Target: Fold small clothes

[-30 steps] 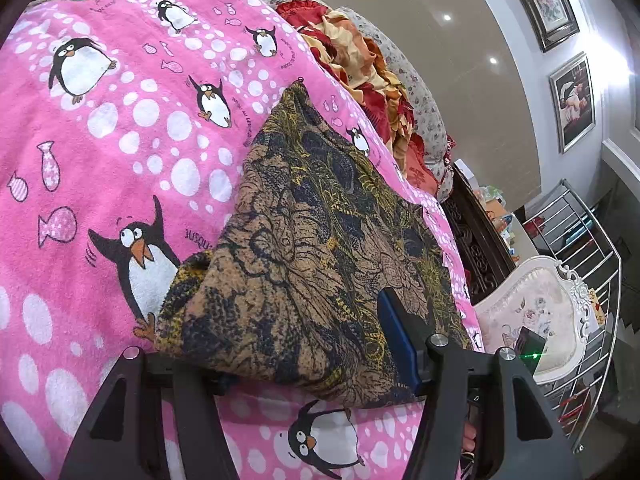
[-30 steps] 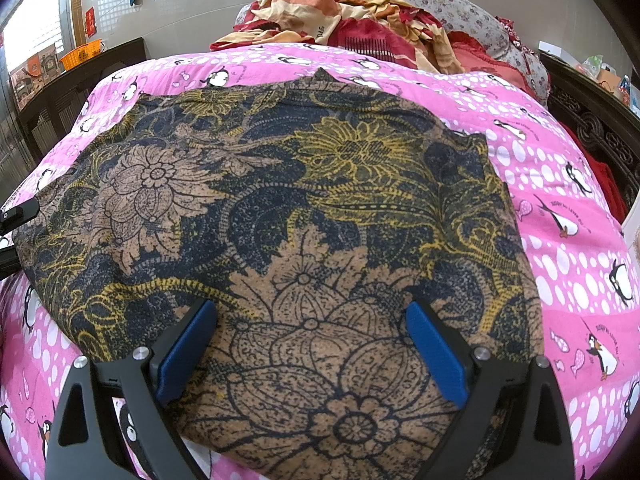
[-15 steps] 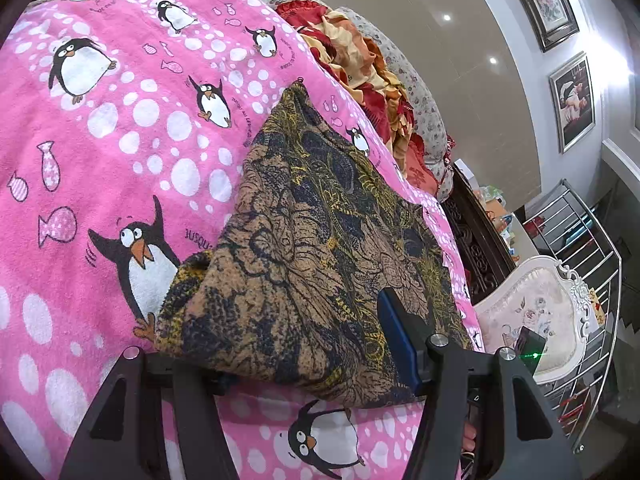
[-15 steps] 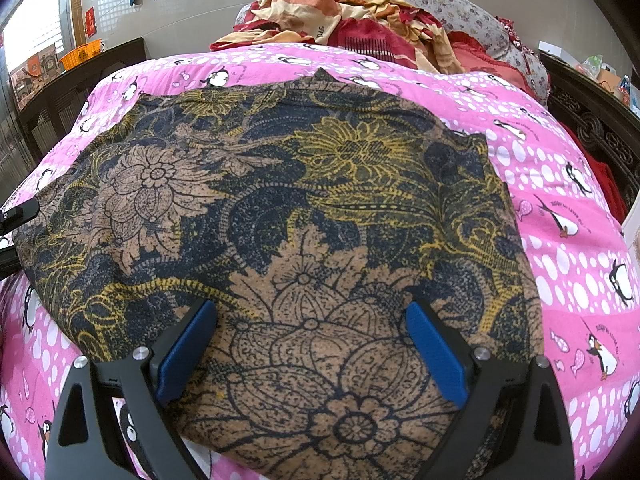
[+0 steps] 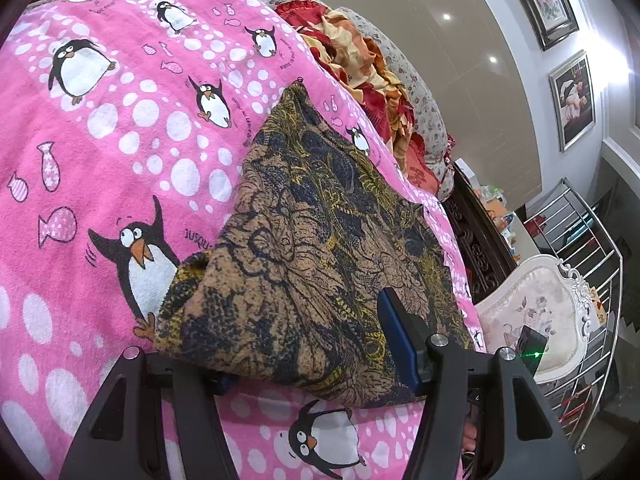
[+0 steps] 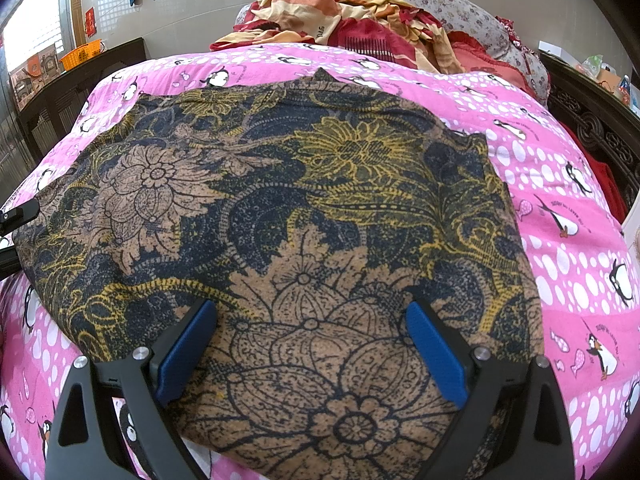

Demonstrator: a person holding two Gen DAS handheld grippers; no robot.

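Between the wide-spread blue pads of the right gripper point(image 6: 310, 344) lies the brown, navy and yellow floral cloth point(image 6: 280, 208), flat on the pink penguin-print blanket point(image 6: 568, 184). Whether the left gripper point(image 5: 304, 344) pinches its corner, I cannot tell.

The left matte-black plastic two-finger gripper point(image 5: 308, 354) has angular arms with triangular cut-outs, each arm carrying round silver screw heads, and a flat blue pad lines the inner face of its right finger point(image 5: 396, 338). The right matte-black plastic two-finger gripper point(image 6: 312, 344) is built alike — blue rectangular pads on both fingers point(image 6: 186, 348), silver screws at the near joints.
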